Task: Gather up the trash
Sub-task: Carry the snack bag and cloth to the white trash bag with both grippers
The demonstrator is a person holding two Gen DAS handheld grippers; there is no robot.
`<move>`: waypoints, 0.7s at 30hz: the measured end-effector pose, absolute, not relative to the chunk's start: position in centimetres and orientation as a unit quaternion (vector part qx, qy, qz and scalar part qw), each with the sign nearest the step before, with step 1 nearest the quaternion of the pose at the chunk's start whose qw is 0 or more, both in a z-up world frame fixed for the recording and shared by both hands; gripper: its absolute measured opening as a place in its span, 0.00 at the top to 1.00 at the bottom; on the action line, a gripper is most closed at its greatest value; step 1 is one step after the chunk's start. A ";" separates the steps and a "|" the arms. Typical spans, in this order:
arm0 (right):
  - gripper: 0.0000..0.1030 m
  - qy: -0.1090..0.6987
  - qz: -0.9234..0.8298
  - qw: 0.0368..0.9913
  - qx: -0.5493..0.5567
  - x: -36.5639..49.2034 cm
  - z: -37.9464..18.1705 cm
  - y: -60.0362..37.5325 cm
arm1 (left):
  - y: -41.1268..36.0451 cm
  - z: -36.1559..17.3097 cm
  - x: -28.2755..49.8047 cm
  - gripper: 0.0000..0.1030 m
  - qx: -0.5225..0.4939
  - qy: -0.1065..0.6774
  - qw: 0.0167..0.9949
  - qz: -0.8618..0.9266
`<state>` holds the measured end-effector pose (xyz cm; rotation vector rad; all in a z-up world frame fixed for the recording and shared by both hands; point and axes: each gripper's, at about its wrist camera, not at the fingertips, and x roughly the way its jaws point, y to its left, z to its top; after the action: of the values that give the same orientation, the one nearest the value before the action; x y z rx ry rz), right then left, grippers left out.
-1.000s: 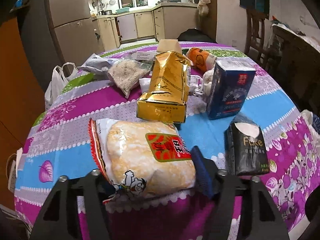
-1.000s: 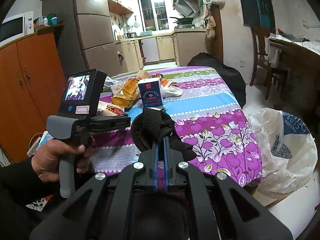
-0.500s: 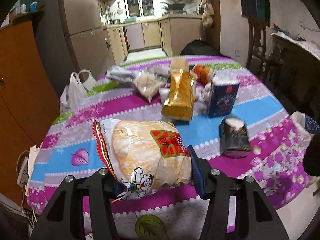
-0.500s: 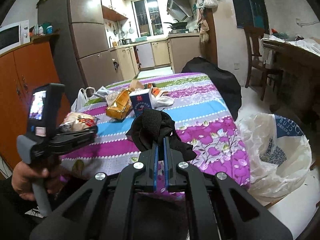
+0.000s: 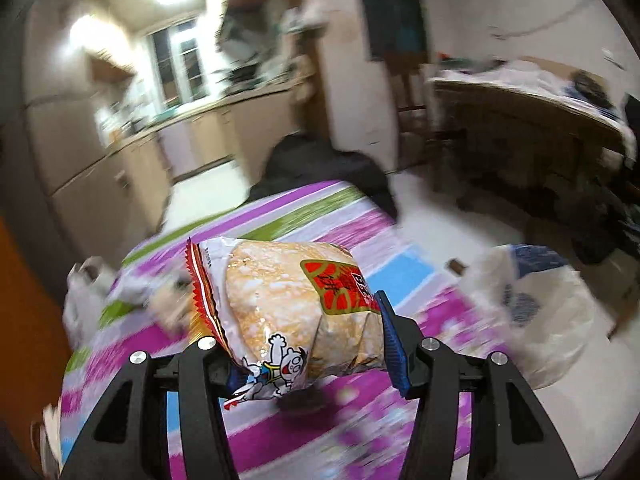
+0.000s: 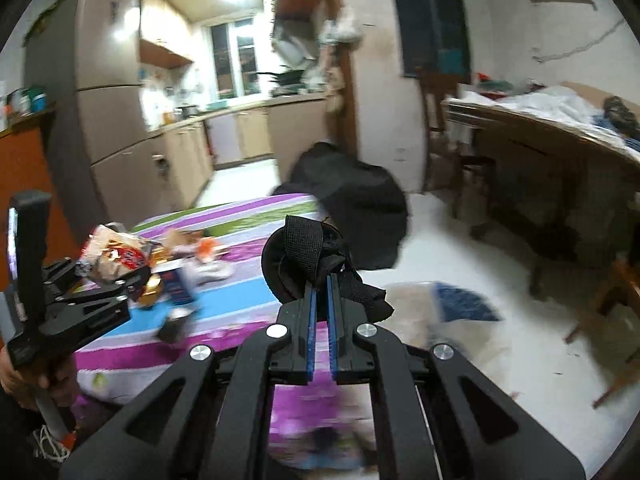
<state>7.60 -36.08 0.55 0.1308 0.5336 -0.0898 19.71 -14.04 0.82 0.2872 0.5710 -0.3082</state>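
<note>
Open floor (image 6: 520,320) to the right of the tabletop (image 5: 328,216), with a white plastic bag (image 5: 532,312) standing on it beside the tabletop edge. Black bag (image 6: 352,200) blocking the far end. Wooden table (image 6: 540,132) and chair (image 6: 616,292) crowding the right. Boxes and packets (image 6: 180,276) cluttering the tabletop's left.

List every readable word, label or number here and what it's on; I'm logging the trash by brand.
Snack bag in the left hand-held gripper: red label with Chinese characters, too blurred to quote.
White plastic bag on the floor: blue print, unreadable.
Blue box on the table: unreadable.
Nothing else legible.
</note>
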 end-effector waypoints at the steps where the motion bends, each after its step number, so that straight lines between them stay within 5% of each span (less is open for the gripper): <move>1: 0.96 0.269 -0.056 0.959 0.065 7.6 0.8 -37.3 | -15.3 1.1 19.7 0.47 0.145 0.276 0.935 -0.167; 12: 0.96 0.356 -0.107 0.922 0.107 9.0 -0.2 -46.3 | -30.0 1.4 22.4 0.47 0.193 0.309 0.864 -0.348; 21: 0.96 0.443 -0.080 0.875 0.178 12.3 -1.6 -49.8 | -38.5 -3.7 25.0 0.47 0.258 0.369 0.767 -0.457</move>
<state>12.28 -49.78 -1.61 0.3709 0.9240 -0.1677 25.02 -38.53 -3.74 0.5592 0.8015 -0.9934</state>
